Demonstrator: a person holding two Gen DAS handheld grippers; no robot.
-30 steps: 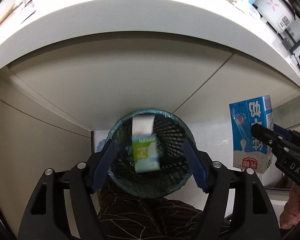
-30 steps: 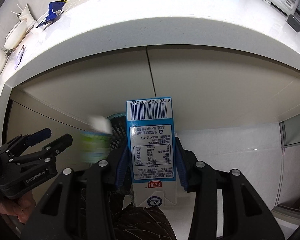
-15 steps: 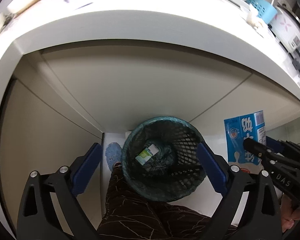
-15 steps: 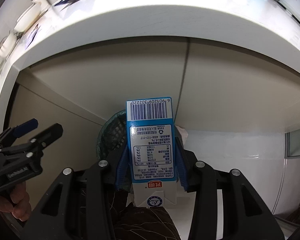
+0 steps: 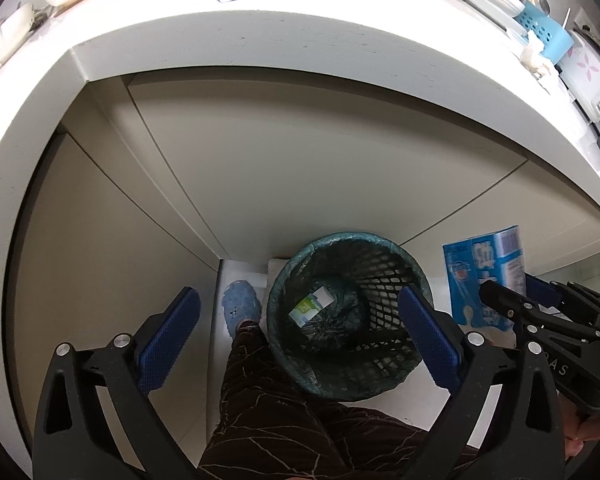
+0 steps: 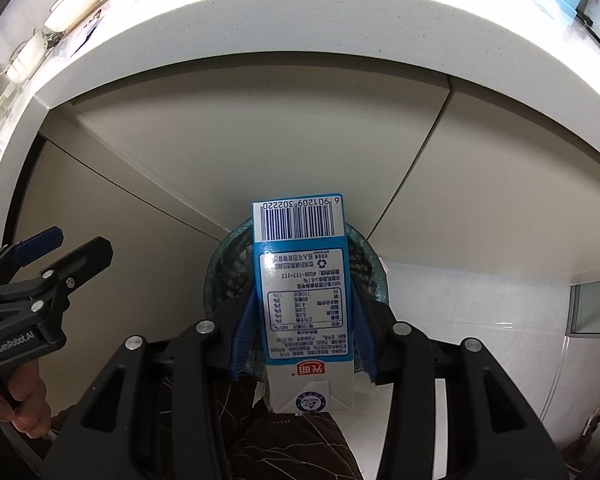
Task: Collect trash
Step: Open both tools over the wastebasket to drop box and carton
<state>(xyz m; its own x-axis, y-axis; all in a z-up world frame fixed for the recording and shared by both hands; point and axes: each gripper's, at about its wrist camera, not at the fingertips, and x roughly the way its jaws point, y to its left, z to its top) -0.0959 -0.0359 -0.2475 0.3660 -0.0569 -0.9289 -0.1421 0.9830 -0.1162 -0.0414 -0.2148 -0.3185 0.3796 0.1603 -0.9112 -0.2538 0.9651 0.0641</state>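
A dark green mesh waste bin (image 5: pixel 380 246) with a liner stands on the floor under the counter. A small green and white carton (image 5: pixel 310 309) lies at its bottom. My left gripper (image 5: pixel 298 296) hangs above the bin's left side, its jaws opening wide with nothing between them. My right gripper (image 6: pixel 304 292) holds a blue milk carton (image 6: pixel 300 280) upside down over the bin (image 6: pixel 226 268); its jaws are opening, but the pads still touch the carton's sides. The left wrist view shows this carton (image 5: pixel 472 276) to the right of the bin, and the right wrist view shows the left gripper (image 6: pixel 80 240) at the left.
A white countertop (image 5: pixel 300 40) overhangs beige cabinet doors (image 5: pixel 320 160); wrappers, plates and a blue basket (image 5: pixel 548 36) lie on it. A person's leg in dark patterned trousers (image 5: pixel 280 408) and a blue slipper (image 5: pixel 240 304) are beside the bin. White floor tiles (image 6: pixel 460 300) lie to the right.
The small green and white carton dropped from my left gripper into the bin, and the left jaws spread wider. My right gripper carried the blue carton over the bin.
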